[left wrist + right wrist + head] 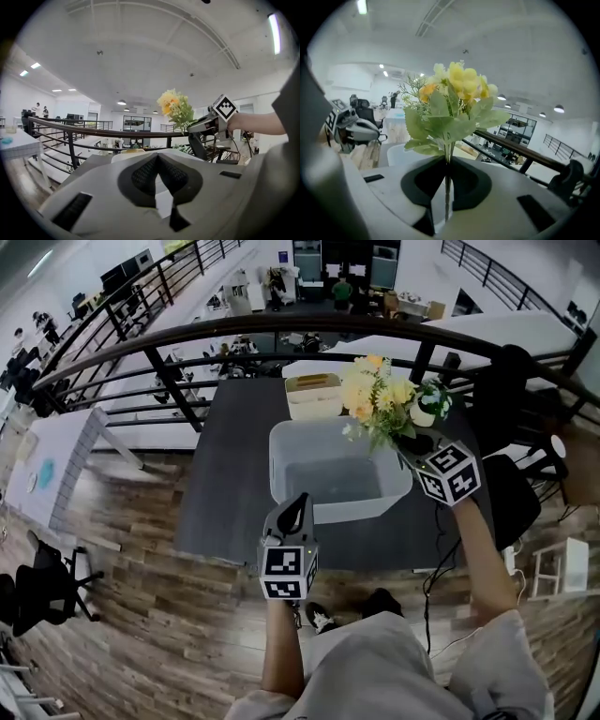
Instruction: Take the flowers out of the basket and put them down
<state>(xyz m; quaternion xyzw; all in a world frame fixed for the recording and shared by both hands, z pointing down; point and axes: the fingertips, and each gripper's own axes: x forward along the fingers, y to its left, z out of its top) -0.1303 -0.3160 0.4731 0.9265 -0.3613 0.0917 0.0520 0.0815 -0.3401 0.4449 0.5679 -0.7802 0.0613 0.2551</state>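
A bunch of yellow and white flowers with green leaves [375, 397] is held up in the air over the far right corner of the pale translucent basket [281, 460] on the dark grey table [225, 493]. My right gripper [408, 444] is shut on the thin stem [448, 187], with the blooms [452, 89] standing upright above its jaws. My left gripper [298, 506] hovers at the table's near edge, in front of the basket, with its jaws closed together and nothing between them [157, 158]. In the left gripper view the flowers [176, 108] and the right gripper [206, 124] show up high on the right.
A small beige box [314, 395] stands on the table behind the basket. A dark metal railing [281, 329] runs along the table's far side. A black chair [514, 493] is close to the table's right edge. The wooden floor [141, 549] lies to the left.
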